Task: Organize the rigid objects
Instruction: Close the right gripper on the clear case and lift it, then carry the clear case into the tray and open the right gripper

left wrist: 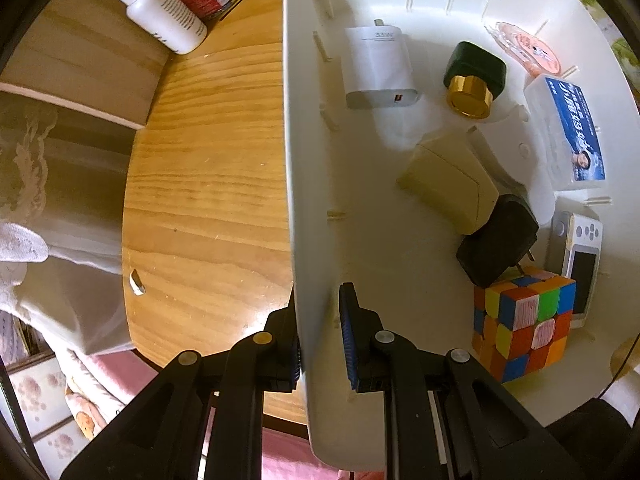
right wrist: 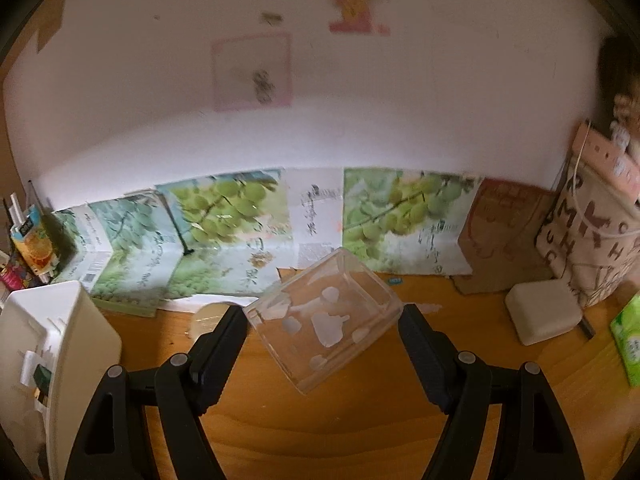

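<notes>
A: Black jaws of the left gripper (left wrist: 320, 332) fill the near edge of the left wrist view, pointing down and clamped on the wall of the white bin (left wrist: 308, 184), one blue pad inside and one outside.

B: And inside the bin?

A: Nearest, a colour cube (left wrist: 524, 324) with a black plug (left wrist: 496, 240) leaning on it, a cream adapter (left wrist: 452, 184) touching that plug, and a small white camera (left wrist: 580, 256) at the right wall. Farther off lie a white charger (left wrist: 378, 66), a black bottle with a gold cap (left wrist: 474, 76) and a blue-labelled box (left wrist: 568, 132). Left of the bin is wooden table (left wrist: 208, 168), with a white bottle (left wrist: 160, 12) at the far end.

B: The right wrist view?

A: Right gripper (right wrist: 322, 332) holds a clear plastic box (right wrist: 324, 320), tilted, above the table between wide-set jaws, both pressing its sides. The bin stands at the near left; a white block (right wrist: 542, 312) sits far right.
</notes>
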A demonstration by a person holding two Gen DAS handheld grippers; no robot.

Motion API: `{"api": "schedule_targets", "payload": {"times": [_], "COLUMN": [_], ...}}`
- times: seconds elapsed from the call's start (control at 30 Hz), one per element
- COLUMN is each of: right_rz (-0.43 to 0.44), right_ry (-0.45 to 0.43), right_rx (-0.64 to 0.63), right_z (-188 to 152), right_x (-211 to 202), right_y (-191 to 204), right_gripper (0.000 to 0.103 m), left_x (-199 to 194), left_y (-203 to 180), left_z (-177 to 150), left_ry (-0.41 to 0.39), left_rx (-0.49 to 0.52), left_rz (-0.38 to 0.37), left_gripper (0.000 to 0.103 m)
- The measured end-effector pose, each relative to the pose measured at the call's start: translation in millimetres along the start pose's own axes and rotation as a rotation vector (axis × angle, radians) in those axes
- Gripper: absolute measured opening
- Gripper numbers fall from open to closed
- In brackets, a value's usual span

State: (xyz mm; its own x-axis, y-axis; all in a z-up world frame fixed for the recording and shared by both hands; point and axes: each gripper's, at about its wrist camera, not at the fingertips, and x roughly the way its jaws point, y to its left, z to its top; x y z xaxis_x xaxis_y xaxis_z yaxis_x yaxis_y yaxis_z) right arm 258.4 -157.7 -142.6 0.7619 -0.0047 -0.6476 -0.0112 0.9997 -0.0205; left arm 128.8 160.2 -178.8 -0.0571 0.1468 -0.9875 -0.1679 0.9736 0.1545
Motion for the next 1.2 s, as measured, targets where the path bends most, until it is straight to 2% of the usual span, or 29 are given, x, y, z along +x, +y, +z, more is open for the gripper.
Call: {"api": "schedule_targets", "payload": {"times": [0.43,0.7,0.9,1.2], "right_rz": [0.064,0.109,0.151,0.244], "right_ry": [-0.111,-0.146,-0.142,-0.067], "right_rx": [-0.022,-0.081,-0.102,-0.124], "right_z": [19,20,9,-20], "right_x": [-75,-110,-131,-142], "right_y": [48,88,115,156], "right_gripper": [0.078,0.078,0.078,0.078], "left_x": [3,8,15,18], "left_y": [-1,-4,-9,-9], "left_z": [-5,-5,-6,-11], "left_ry": [-0.029,-0.037,-0.037,-0.044], "left_rx": [0.12,0.179,0.215,0.239], "left_rz": [-0.035,-0.058,-0.076,-0.101], "left_gripper": [0.016,0.016,0.016,0.016]}}
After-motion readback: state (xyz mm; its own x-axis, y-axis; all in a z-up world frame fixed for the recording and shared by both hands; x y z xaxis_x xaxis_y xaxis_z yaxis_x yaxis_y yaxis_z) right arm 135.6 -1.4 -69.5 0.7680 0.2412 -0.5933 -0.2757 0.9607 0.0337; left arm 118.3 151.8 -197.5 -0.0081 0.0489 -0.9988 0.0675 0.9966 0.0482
